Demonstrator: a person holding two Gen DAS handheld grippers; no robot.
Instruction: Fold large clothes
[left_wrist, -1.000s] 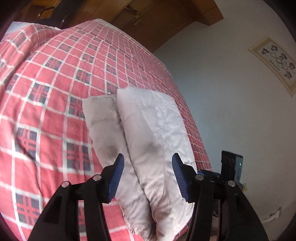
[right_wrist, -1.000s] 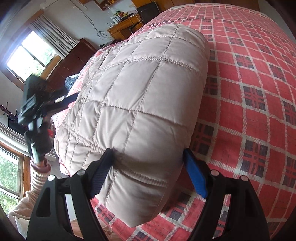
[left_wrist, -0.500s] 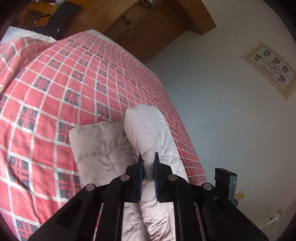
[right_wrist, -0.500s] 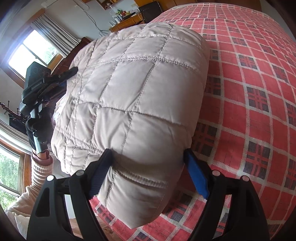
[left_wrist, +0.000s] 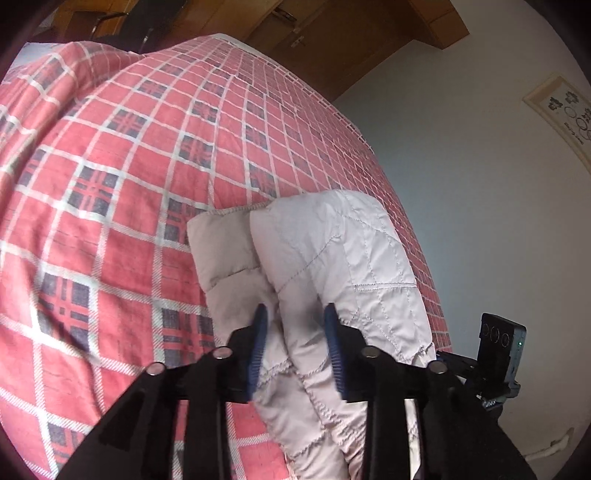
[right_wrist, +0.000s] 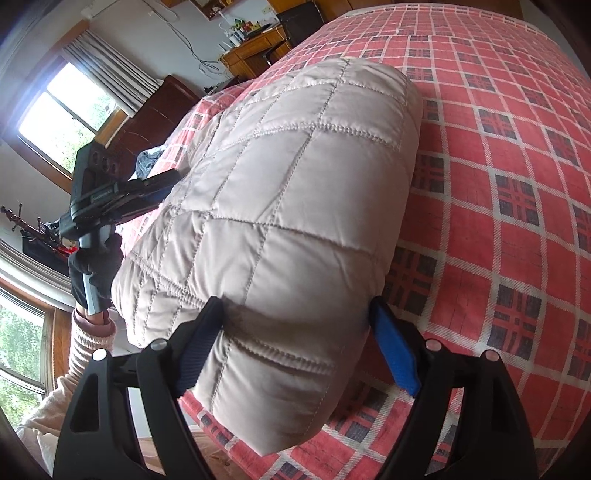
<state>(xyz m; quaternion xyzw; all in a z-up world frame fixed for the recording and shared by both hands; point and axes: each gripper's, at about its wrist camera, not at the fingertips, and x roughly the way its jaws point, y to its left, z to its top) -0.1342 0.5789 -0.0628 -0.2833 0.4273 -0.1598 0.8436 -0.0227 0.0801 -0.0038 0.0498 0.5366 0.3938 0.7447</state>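
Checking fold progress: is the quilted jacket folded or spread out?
Folded. The quilted jacket sits as a thick, compact bundle on the plaid bedspread, with doubled layers side by side.

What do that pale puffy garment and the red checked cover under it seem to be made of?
The quilted garment looks like smooth synthetic shell, perhaps nylon or polyester, over soft filling: faint sheen, stitched diamond panels that puff up. The checked bed cover looks like matte woven cotton or a blend: visible weave, no shine. Neither can be confirmed by sight.

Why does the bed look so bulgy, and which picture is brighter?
Left wrist view: the fisheye lens bends the checked bedspread into a dome, with dark corners. Right wrist view: the window glares white; the quilted jacket is sharp, shadowed near the fingers.
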